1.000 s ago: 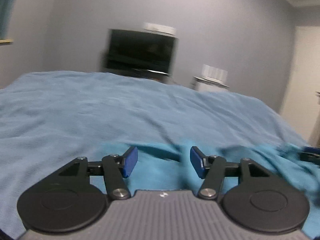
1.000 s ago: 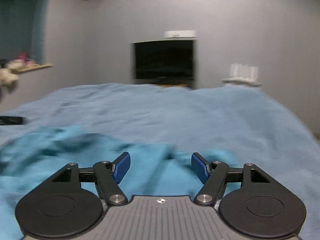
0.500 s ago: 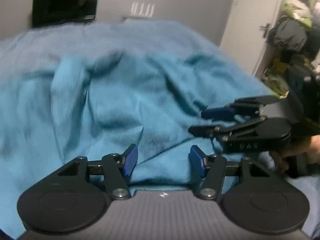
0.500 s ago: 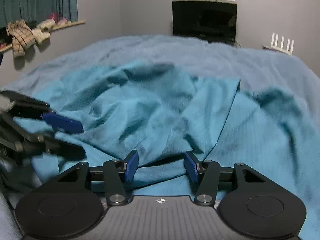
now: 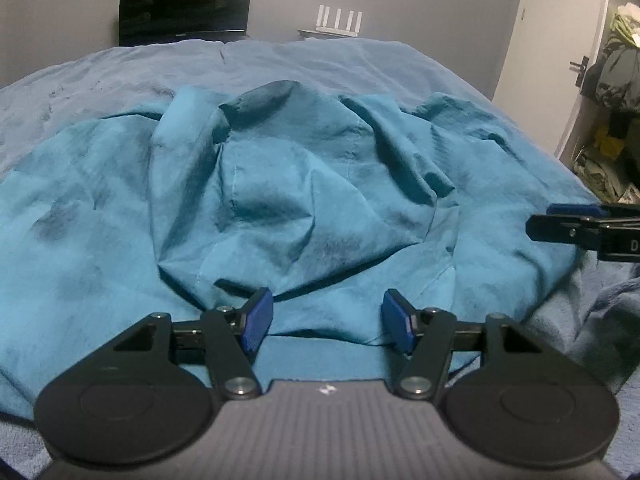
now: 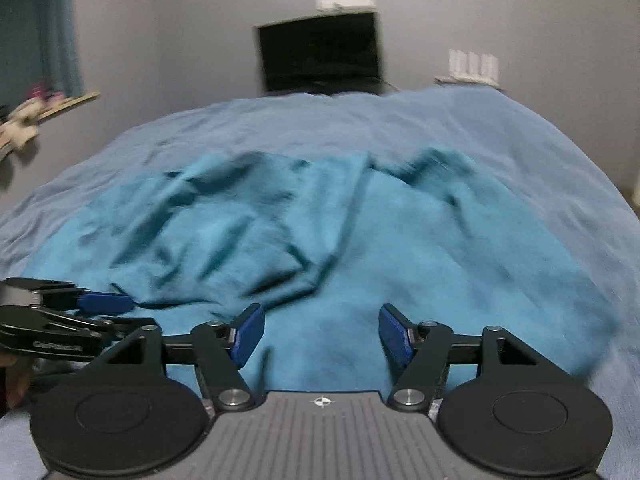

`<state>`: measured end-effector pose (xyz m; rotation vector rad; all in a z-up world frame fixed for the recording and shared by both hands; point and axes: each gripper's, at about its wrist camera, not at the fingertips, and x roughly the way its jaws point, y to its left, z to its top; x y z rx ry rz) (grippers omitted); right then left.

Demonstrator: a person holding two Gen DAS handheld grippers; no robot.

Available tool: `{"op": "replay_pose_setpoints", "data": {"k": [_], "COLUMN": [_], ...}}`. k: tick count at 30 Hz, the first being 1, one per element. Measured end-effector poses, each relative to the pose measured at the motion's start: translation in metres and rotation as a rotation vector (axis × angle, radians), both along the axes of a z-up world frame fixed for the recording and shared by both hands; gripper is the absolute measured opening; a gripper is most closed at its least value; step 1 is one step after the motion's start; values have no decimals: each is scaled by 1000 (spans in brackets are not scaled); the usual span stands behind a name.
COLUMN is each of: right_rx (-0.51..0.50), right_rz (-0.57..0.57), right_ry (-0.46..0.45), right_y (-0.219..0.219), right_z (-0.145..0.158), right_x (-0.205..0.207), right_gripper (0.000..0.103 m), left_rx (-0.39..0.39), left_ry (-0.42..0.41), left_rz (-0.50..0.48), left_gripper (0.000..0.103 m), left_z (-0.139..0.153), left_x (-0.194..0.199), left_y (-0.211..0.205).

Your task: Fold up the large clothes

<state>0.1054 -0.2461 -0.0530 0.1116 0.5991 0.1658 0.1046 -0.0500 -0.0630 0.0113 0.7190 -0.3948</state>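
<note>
1. Your left gripper (image 5: 327,325) hovers over the crumpled teal garment (image 5: 280,200) on the blue bedspread (image 5: 320,64), jaws opening, nothing between them.
2. Only the left view shows the door (image 5: 560,40).
3. Your right gripper (image 6: 321,336) is likewise opening, empty; only its view shows the shelf (image 6: 68,104).

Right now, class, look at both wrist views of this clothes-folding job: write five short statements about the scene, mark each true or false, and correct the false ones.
1. The teal garment lies crumpled on the bed cover. True.
2. The garment is already folded into a neat square. False: it is spread out and rumpled.
3. The left gripper grips a fold of cloth. False: its jaws are opening, with nothing clamped between them.
4. A dark screen stands against the far wall. True.
5. The right gripper is clamped shut. False: its jaws are opening, with a clear gap over the cloth.
</note>
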Motion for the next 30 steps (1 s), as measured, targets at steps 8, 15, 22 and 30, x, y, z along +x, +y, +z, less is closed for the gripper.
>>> {"op": "replay_pose_setpoints", "data": {"k": [8, 15, 22, 30], "right_rx": [-128, -37, -59, 83], "right_rz": [-108, -304, -338, -363], "right_ry": [8, 108, 160, 82], "right_y": [1, -45, -47, -64], "right_z": [-15, -21, -38, -30], "right_x": [-13, -9, 5, -6], "right_gripper": [53, 59, 63, 73], "left_rx": [54, 36, 2, -129], "left_ry": [-28, -27, -13, -139], "left_rz": [16, 9, 5, 119], "left_gripper": [59, 59, 61, 73], "left_z": [-1, -3, -4, 24], "left_x": [-12, -10, -6, -20], "left_y": [-3, 1, 6, 45]}}
